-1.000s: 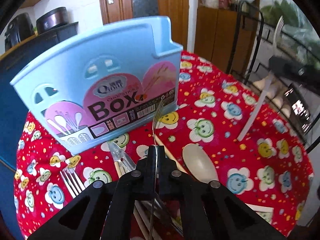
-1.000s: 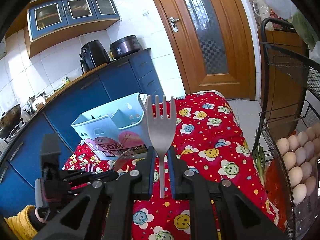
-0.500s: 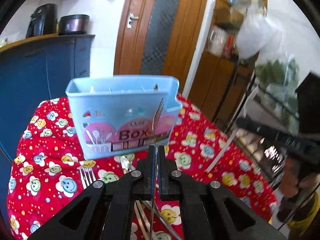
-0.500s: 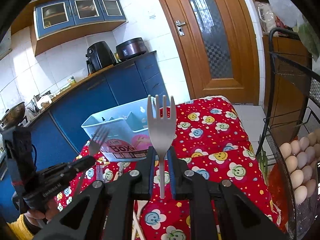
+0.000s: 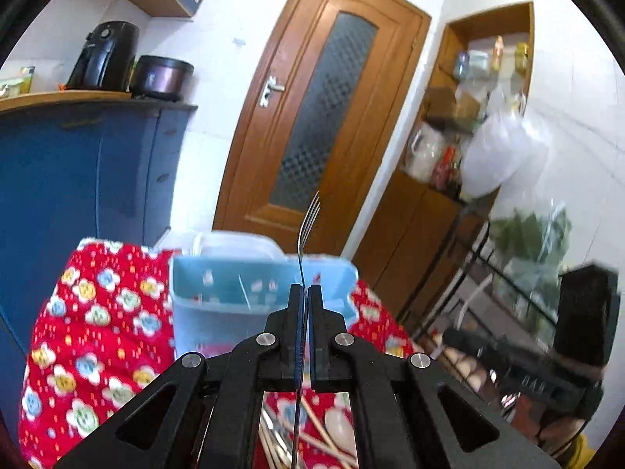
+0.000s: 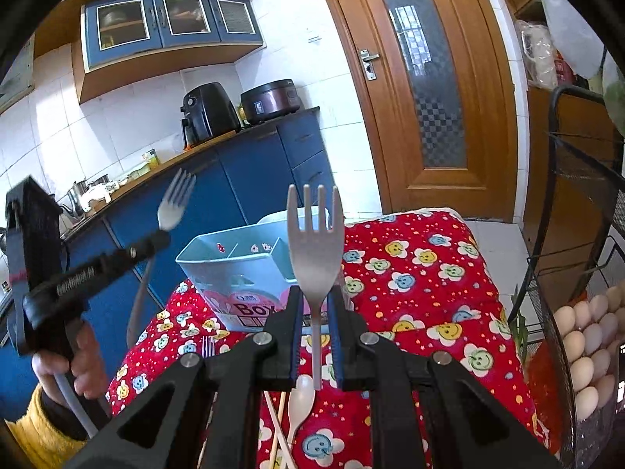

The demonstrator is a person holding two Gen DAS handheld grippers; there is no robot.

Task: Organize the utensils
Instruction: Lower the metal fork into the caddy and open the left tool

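Observation:
My left gripper [image 5: 305,293] is shut on a thin metal fork [image 5: 309,215], seen edge-on with its tines up, held in the air just in front of the light blue utensil box [image 5: 218,297]. In the right wrist view the same gripper [image 6: 162,236] and fork [image 6: 175,199] hang left of the box [image 6: 234,269]. My right gripper [image 6: 314,297] is shut on the neck of a pale grey plastic fork [image 6: 314,242], tines up, in front of the box. A cream spoon [image 6: 300,394], chopsticks [image 6: 277,430] and another fork [image 6: 207,346] lie on the red flowered cloth [image 6: 410,273].
A white bowl [image 6: 273,217] stands behind the box. A black wire rack with eggs [image 6: 586,351] is close on the right. Blue cabinets [image 6: 254,179] run along the left and a wooden door [image 6: 425,97] is behind the table. A hand in a yellow sleeve [image 6: 50,426] holds the left gripper.
My left gripper has risen and tipped up with the metal fork, so the box now sits lower and shows its inside. My right gripper drifted slightly up, still gripping the grey fork.

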